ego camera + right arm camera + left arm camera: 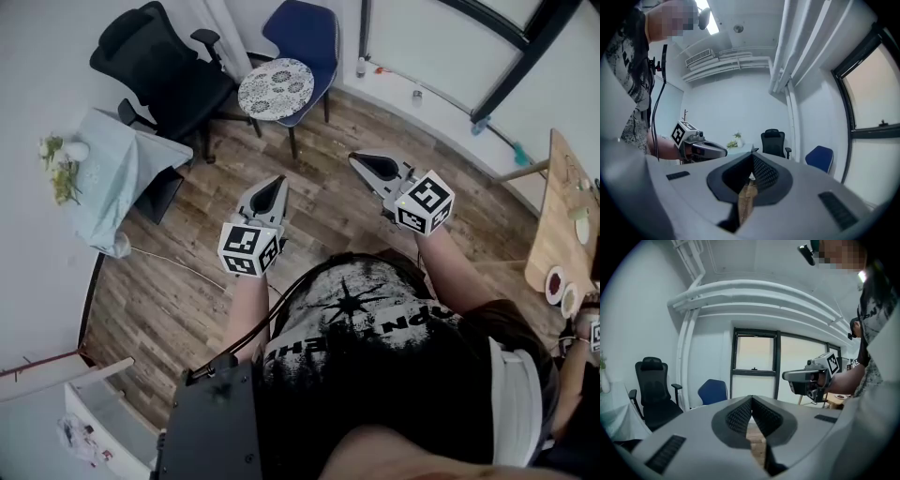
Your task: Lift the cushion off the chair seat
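A round cushion with a grey flower pattern lies on the seat of the blue chair at the far wall. My left gripper and right gripper hover over the wooden floor well short of the chair, both pointing toward it. Both have their jaws shut with nothing between them. The left gripper view shows its tips closed, the blue chair beyond them and the right gripper alongside. In the right gripper view its tips are closed; the cushion shows in neither gripper view.
A black office chair stands left of the blue chair. A small table with a pale cloth and a plant is further left. A wooden table with dishes sits at the right edge. A white box is at lower left.
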The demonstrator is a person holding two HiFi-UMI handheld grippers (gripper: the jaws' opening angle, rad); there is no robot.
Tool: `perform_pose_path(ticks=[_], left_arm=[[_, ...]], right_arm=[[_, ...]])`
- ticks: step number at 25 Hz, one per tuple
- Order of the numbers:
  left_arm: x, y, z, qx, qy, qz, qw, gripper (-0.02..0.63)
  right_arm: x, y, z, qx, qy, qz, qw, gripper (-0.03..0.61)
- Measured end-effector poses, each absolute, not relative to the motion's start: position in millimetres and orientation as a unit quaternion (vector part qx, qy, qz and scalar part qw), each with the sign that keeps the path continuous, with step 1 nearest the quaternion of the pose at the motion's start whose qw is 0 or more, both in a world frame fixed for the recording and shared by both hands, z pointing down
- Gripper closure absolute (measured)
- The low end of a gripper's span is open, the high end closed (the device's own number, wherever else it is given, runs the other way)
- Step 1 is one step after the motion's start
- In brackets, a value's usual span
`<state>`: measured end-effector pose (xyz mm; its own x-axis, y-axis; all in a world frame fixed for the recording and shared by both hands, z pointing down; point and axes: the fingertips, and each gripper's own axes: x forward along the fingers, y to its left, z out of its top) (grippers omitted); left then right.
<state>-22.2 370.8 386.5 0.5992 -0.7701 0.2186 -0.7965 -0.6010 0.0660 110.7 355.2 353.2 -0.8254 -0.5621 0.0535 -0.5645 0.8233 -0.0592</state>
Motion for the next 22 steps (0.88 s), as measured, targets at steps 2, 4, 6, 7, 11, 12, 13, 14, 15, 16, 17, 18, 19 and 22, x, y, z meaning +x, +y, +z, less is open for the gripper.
perform_pose_path(ticks=[2, 4, 6, 7, 11, 12, 13, 14, 15, 16, 17, 18, 19, 22], left_arm=[[-22, 372, 387, 0.891, -0.44, 0.083, 0.078, 0.601], [-21, 374, 387, 0.89, -0.441, 0.083, 0.078, 0.601], [-22, 376, 388, 0.89, -0.441, 0.081, 0.08, 0.601], [-23, 376, 389, 0.89, -0.441, 0.081, 0.081, 0.601], [-28, 381, 395, 0.889, -0.441, 0.085, 0.083, 0.601], [-28, 382, 397, 0.889, -0.442, 0.085, 0.084, 0.601], [-28, 382, 399, 0.889, -0.442, 0.085, 0.085, 0.601], [-27, 382, 400, 0.888, -0.443, 0.083, 0.087, 0.601], [-26, 382, 401, 0.888, -0.444, 0.082, 0.088, 0.601], [-27, 383, 401, 0.887, -0.445, 0.081, 0.09, 0.601], [-27, 383, 402, 0.887, -0.446, 0.08, 0.091, 0.601], [-29, 383, 402, 0.886, -0.447, 0.08, 0.092, 0.601], [-30, 382, 403, 0.886, -0.448, 0.081, 0.092, 0.601], [-31, 377, 404, 0.884, -0.45, 0.084, 0.095, 0.601]], right_arm=[[110, 357, 354, 0.295, -0.955, 0.034, 0.019, 0.561], [111, 359, 355, 0.298, -0.954, 0.029, 0.023, 0.56], [110, 361, 355, 0.298, -0.954, 0.028, 0.023, 0.56], [110, 362, 354, 0.299, -0.953, 0.028, 0.022, 0.561], [110, 363, 355, 0.306, -0.951, 0.03, 0.022, 0.561], [111, 363, 358, 0.309, -0.95, 0.03, 0.023, 0.56], [114, 363, 359, 0.314, -0.949, 0.028, 0.025, 0.56], [116, 363, 358, 0.318, -0.947, 0.024, 0.027, 0.561], [118, 363, 357, 0.321, -0.946, 0.021, 0.028, 0.56], [118, 363, 357, 0.322, -0.946, 0.02, 0.029, 0.56], [118, 363, 358, 0.321, -0.946, 0.02, 0.03, 0.56], [118, 362, 360, 0.32, -0.947, 0.021, 0.031, 0.56], [117, 362, 362, 0.319, -0.947, 0.022, 0.032, 0.56], [116, 358, 364, 0.317, -0.948, 0.023, 0.034, 0.56]])
